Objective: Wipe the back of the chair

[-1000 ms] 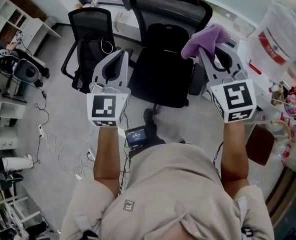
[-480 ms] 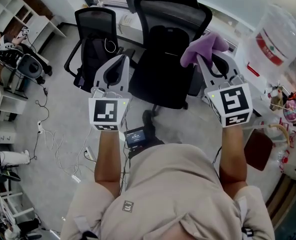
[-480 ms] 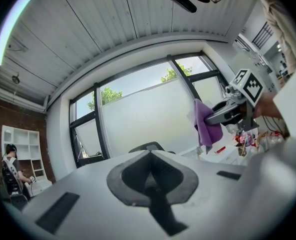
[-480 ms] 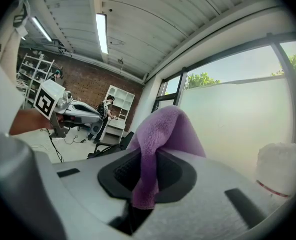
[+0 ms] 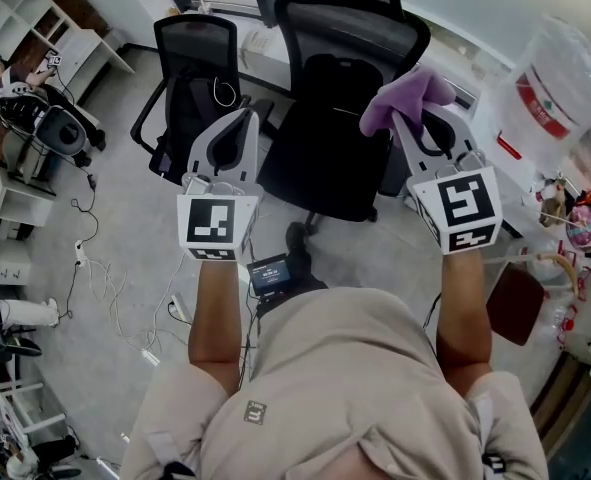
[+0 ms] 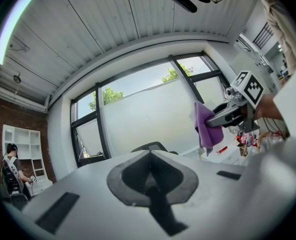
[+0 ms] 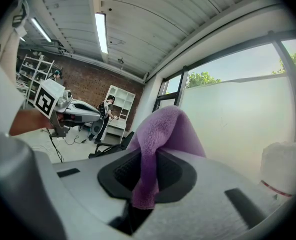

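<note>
right gripper is clamped tight on a purple cloth that flops over its tip. left gripper is closed with nothing in it. the black chair sits just ahead of both, cloth by its right side, probably not touching.

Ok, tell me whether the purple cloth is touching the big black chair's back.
Apart. The left gripper view shows the purple cloth hanging free from the right gripper, with pale wall showing between it and the chair.
</note>
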Demonstrator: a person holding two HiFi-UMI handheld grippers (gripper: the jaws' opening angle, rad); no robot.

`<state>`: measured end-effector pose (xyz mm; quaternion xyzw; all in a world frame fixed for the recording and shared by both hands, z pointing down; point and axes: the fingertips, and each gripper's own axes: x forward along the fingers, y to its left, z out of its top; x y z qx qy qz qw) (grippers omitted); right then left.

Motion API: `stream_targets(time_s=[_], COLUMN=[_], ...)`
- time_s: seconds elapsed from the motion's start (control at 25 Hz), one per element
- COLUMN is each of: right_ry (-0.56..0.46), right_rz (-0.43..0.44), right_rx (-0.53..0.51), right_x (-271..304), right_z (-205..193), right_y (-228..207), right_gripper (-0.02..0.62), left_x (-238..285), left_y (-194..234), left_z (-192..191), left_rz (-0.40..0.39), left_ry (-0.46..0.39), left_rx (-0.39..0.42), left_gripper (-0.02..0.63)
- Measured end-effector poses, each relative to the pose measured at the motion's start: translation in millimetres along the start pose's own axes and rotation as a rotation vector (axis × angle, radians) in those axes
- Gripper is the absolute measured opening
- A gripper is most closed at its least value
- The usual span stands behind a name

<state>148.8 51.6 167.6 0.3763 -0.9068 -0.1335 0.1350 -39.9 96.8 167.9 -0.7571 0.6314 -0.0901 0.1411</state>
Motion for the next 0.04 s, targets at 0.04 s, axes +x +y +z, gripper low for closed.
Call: stream_targets(time_s=[0.04], right_ry=[0.002], right_rz=[0.001], right_rx=[0.001], right_x=[1.3], right_z=[-0.2], right_y=[0.7], right_gripper=[0.044], left_x=[0.1], left_y=[1.8], left_z=[-0.5], left_rz=[0.001], left_ry=[-0.004], left_rx=[0.003], left_gripper=[0.008])
